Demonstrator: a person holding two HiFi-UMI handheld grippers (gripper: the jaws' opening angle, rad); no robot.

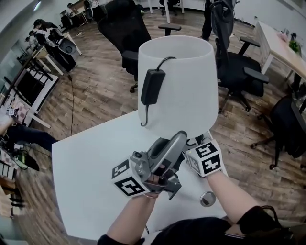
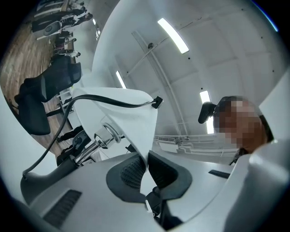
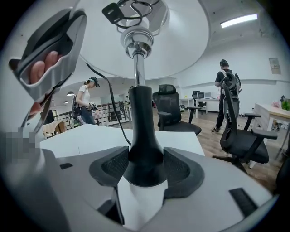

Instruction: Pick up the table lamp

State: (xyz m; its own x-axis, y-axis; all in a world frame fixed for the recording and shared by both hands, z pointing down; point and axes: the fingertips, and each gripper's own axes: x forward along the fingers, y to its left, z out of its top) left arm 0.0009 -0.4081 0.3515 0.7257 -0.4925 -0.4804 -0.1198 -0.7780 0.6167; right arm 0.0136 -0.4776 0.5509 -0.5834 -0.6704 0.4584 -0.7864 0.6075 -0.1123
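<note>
The lamp (image 1: 176, 91) is over the far right corner of the white table (image 1: 86, 167), held at two spots. No view shows whether its foot touches the tabletop.

The left gripper (image 2: 147, 157) points upward, and its jaws are clenched on the thin lower rim of the shade (image 1: 184, 57). The rim runs straight between the pads. The right gripper (image 3: 144, 165) sits lower, beneath the shade. Its jaws grasp the black neck (image 3: 141, 136) at the bottom of the chrome stem (image 3: 137, 74), with a pad pressed on each side.

Edges: the table's far edge runs just behind the shade, and its right edge lies close by the right arm. To the left the tabletop is wide and bare as far as its left edge. Beyond the far edge is wood floor (image 1: 95, 91).

Three black chairs (image 1: 122, 33) stand on that floor. One is behind the shade to the left, one behind it to the right, and one further right. The space straight above the shade is free.

Count:
- One lamp with one shade.
- One black adapter (image 1: 152, 86), hanging against the outside of the shade.
- One cord (image 1: 166, 60), looping from the adapter over the shade's top rim. Inside, it runs on towards the stem.
- One round grey disc (image 1: 207, 198), set in the table beside the right forearm.
- One person (image 1: 213, 14), standing past the chairs.
</note>
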